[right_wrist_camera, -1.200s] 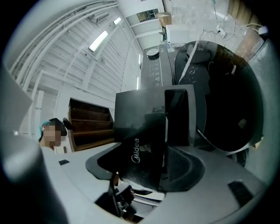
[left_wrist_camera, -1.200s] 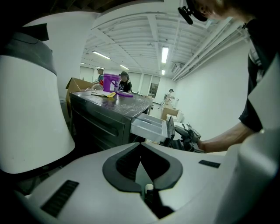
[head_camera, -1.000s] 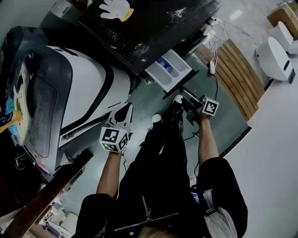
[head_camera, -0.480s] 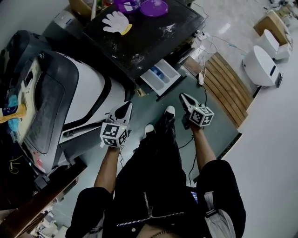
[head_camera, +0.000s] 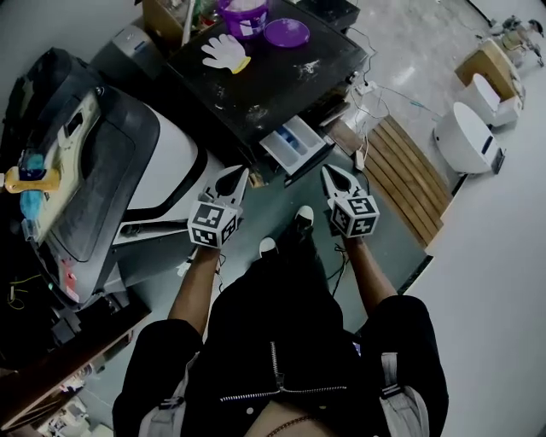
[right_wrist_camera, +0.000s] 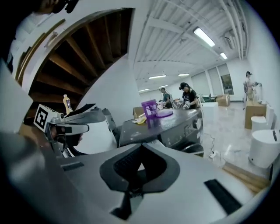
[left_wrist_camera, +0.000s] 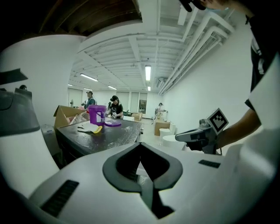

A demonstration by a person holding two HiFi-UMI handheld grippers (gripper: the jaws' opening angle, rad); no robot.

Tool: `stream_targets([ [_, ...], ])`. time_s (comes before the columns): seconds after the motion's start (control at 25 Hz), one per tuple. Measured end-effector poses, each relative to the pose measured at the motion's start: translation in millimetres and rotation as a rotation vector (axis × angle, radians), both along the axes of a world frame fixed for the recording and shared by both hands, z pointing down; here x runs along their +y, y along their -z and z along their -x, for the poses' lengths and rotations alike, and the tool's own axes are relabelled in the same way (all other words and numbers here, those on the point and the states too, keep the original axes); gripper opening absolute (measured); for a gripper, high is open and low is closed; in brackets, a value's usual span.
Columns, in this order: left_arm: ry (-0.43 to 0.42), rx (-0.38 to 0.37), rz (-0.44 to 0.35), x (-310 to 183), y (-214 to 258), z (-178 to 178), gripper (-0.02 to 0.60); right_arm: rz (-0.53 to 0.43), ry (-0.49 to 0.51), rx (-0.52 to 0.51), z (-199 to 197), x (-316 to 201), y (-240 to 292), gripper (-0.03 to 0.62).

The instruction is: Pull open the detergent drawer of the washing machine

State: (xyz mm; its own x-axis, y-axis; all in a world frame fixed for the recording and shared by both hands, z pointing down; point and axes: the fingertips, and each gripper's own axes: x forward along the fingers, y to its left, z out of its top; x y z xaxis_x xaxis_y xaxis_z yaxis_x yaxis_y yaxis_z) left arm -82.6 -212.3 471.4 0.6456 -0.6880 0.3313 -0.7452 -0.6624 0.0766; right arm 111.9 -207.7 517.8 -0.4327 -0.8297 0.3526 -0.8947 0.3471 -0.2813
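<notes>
In the head view the washer [head_camera: 264, 81] has a dark top. Its drawer [head_camera: 294, 145] is pulled out from the front, and it is white with blue inside. The drawer is at 2 o'clock from the left gripper [head_camera: 237, 175] and at 10 o'clock from the right gripper [head_camera: 329, 172]. Neither gripper touches the drawer. Both are held up near it, side by side, over the floor. The left gripper view shows that gripper's 2 jaws pressed together with nothing in them. The right gripper view shows the same for the right gripper, tips together and nothing pinched. Each gripper can also be seen in the other's view, held out by a bare arm. The person's 2 shoes [head_camera: 304, 217] are on the floor at 6 o'clock from the drawer. On top of the washer lie a white glove [head_camera: 223, 51], a purple bucket [head_camera: 243, 15] and a purple lid [head_camera: 286, 32], all at about 11 to 12 o'clock from the drawer. A big white machine [head_camera: 166, 162] is at 9 o'clock from the left gripper. Wood slats [head_camera: 401, 179] lie on the floor at 3 o'clock from the right gripper.
</notes>
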Motion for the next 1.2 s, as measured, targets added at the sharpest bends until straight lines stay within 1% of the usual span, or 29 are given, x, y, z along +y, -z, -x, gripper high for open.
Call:
stream_targets([
  [0.16, -0.003, 0.022, -0.052, -4, 21, 0, 0.018, -0.108, 0.036, 0.055, 5, -3, 46, 0.005],
  [0.36, -0.003, 0.037, -0.093, 0, 36, 6, 0.018, -0.205, 0.015, 0.095, 6, -1, 84, 0.005],
  [0.56, 0.0, 0.048, -0.127, 0, 50, 11, 0.018, -0.217, 0.029, 0.102, 11, 3, 96, 0.003],
  [0.76, 0.001, 0.057, -0.138, 0, 55, 17, 0.018, -0.23, 0.001, 0.119, 10, 9, 98, 0.005],
  [1.2, -0.008, 0.071, -0.151, 1, 61, 21, 0.018, -0.244, -0.011, 0.142, 16, 19, 103, 0.003],
])
